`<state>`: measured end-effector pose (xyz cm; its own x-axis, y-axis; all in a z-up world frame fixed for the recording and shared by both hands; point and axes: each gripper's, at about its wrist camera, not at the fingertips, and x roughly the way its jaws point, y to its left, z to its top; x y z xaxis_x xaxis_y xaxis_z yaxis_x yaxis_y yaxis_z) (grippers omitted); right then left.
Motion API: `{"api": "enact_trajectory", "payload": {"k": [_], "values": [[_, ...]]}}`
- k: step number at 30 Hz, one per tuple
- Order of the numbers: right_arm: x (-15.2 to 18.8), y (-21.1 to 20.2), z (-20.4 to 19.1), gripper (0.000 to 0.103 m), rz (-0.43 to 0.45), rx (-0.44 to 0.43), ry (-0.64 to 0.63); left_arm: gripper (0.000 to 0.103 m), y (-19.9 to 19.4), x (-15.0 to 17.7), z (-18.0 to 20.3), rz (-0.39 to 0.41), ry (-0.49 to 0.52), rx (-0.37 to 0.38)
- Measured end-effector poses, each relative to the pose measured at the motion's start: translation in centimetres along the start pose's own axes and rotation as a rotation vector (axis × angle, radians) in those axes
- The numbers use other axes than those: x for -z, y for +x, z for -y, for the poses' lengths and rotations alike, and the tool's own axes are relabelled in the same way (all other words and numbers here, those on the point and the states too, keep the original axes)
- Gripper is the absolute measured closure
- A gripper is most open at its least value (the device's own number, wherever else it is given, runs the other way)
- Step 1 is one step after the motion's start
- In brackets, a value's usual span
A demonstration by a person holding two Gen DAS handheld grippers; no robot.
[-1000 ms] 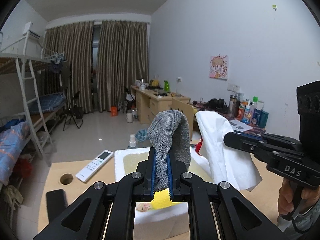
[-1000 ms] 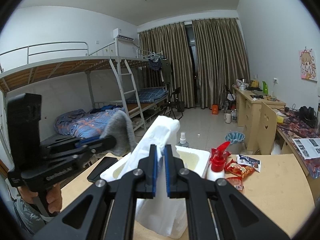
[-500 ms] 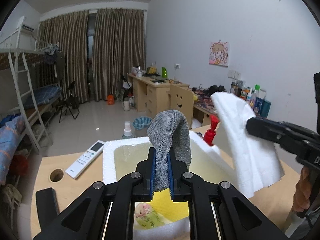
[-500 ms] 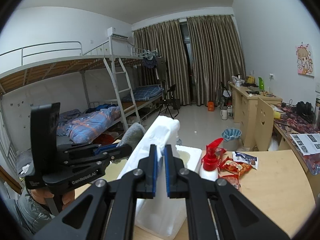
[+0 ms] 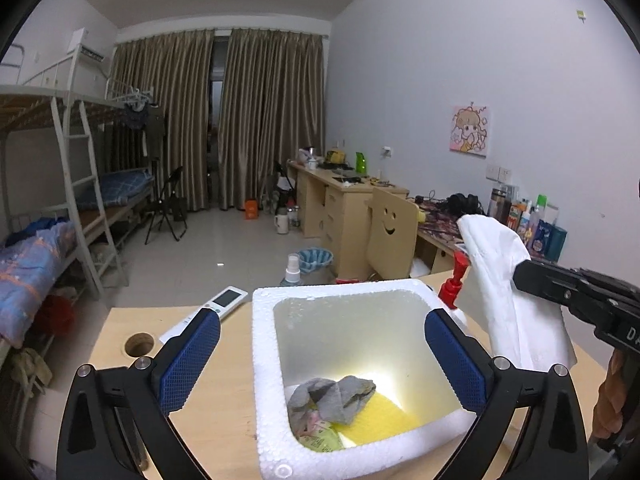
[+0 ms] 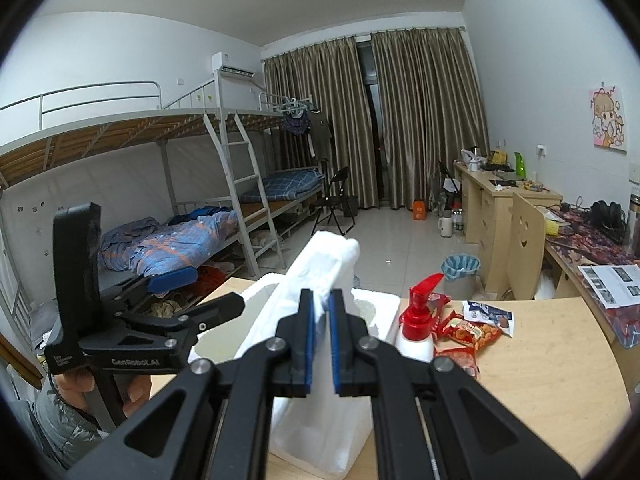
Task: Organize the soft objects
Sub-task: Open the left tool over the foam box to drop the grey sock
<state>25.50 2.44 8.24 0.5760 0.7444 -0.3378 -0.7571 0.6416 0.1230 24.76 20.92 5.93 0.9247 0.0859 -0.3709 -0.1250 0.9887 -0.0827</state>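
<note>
Hovering over a white foam box [image 5: 400,456] on a wooden tabletop [image 5: 224,420], the left gripper [image 5: 324,364] has just been opening its blue-padded fingers [image 5: 188,364], which now stand wide with nothing between them. A grey sock [image 5: 340,396] lies crumpled at the bottom of the box, below and between the spread fingers, touching neither. It rests on a yellow sponge [image 5: 380,416], beside a patterned cloth [image 5: 320,434].

To the right, the right gripper [image 6: 319,320] has its fingers pinched narrow on a white towel [image 6: 320,264], which hangs upright just outside the box's right wall, near a red pump bottle [image 6: 418,320].

The towel looks to be next. To do that well, I would carry it across until it hangs above the open middle of the box, lower it so the loose end folds onto the sock, and only then let go. The left gripper should lift clear first, so the two do not collide. The pump bottle stands close to the towel's path.
</note>
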Motion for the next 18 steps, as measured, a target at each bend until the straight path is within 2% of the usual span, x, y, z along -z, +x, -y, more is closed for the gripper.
{"api": "enact_trajectory", "payload": {"k": [8,18], "values": [[-0.1,0.6,-0.4,0.093,-0.010,-0.003,-0.014,0.001,-1.4,0.3,-0.3,0.025,0.025,-0.007],[-0.3,2.3,-0.9,0.093,-0.036,-0.006,-0.030,0.001,-3.5,0.5,-1.9,0.067,0.019,-0.069]]}}
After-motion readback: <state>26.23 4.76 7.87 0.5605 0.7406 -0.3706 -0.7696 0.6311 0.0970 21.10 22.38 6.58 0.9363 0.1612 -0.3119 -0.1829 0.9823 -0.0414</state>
